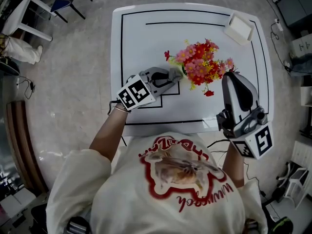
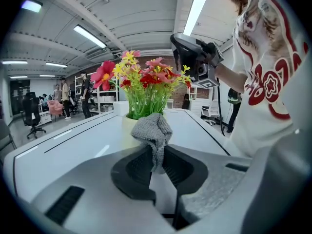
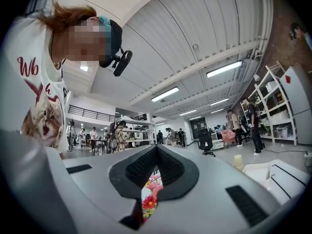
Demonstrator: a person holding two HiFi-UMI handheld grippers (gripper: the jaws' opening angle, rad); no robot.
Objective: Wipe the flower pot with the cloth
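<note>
Left tool [image 2: 156, 164] is clenched on a grey knitted cloth [image 2: 152, 130]. The fabric is pinched between the dark ribbed pads and bunches up above the tips. The bunched end lies against the near side of the pale, round flower pot [image 2: 127, 123] and looks to be touching it, though the contact line itself is hidden behind the cloth. The pot holds a bouquet of pink, red and yellow artificial flowers [image 1: 200, 62] on green stems and stands on the white desk with black outline markings [image 1: 146, 43], right of centre. In the head view the left tool [image 1: 171, 77] reaches in from the left of the bouquet, low over the desk. Right tool [image 1: 230, 77] is held up in the air just to the right of the flowers, apart from them. Its own view shows the right tool [image 3: 156, 152] with pads met at the tips and nothing gripped; a few blooms show through the slot beneath. A white rectangular tray [image 1: 239, 28] sits at the desk's far right corner, well apart from the pot.
</note>
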